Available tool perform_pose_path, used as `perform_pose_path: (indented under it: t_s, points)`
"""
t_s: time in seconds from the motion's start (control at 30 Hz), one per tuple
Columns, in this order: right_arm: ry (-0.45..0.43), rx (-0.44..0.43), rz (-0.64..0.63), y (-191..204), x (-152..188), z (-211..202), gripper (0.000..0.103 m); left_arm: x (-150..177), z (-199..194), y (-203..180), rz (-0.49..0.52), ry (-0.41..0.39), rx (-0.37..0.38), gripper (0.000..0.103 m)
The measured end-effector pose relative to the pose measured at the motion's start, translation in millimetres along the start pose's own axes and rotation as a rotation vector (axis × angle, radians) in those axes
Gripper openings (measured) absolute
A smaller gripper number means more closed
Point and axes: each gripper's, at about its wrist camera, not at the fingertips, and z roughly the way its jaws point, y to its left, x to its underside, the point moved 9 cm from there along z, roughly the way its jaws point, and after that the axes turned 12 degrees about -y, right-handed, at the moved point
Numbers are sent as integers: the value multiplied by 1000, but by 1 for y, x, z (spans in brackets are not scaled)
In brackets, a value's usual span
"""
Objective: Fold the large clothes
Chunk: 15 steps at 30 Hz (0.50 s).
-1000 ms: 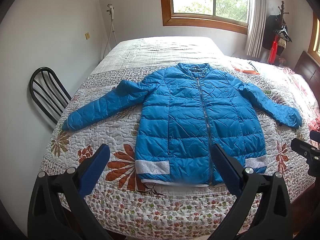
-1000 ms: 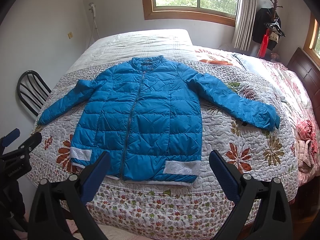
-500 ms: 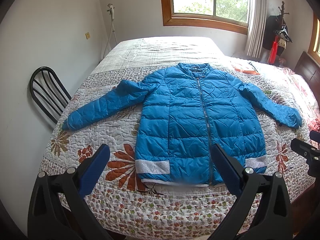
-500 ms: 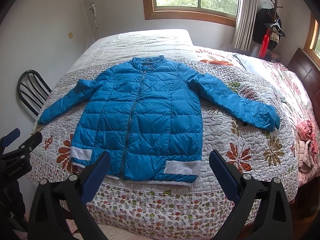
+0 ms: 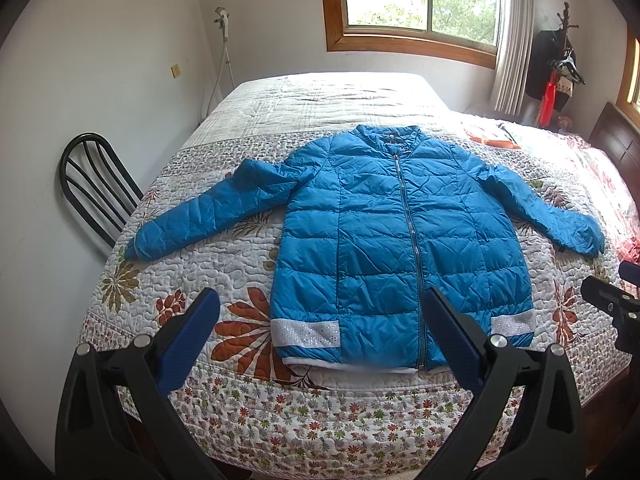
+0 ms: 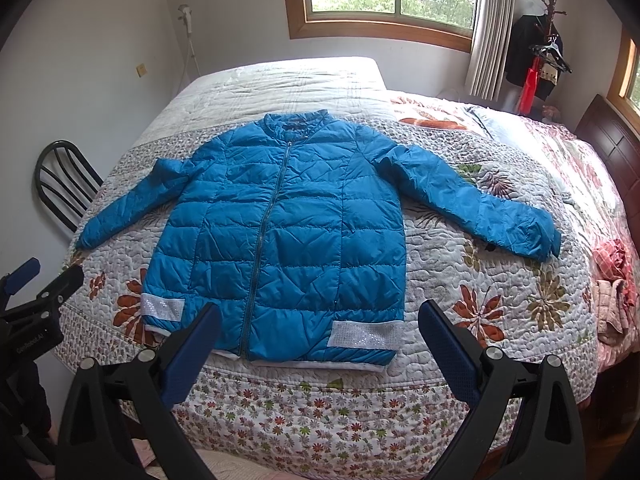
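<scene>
So my left hand-held gripper [image 5: 320, 330] hangs with its jaws spread wide and nothing between them, short of the near edge of the bed [image 5: 280, 420], and my right hand-held gripper [image 6: 320, 334] is the same, apart and empty. Just beyond them the blue puffer jacket [image 5: 400, 248] lies flat on the quilt, zipped, hem toward me, collar away, both sleeves spread out to the sides. I judge the first fold is a sleeve, so I should take the left cuff [image 5: 150, 240] and the right cuff [image 6: 536, 232] low, pinching only jacket and not the quilt beneath, then carry each across the chest without dragging the slippery body askew
</scene>
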Motion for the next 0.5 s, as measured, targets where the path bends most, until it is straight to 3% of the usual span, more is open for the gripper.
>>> perform_pose_path:
  t_s: [0.5]
  points:
    - [3, 0, 2, 1, -1, 3, 99, 1, 0, 1, 0, 2, 0, 100]
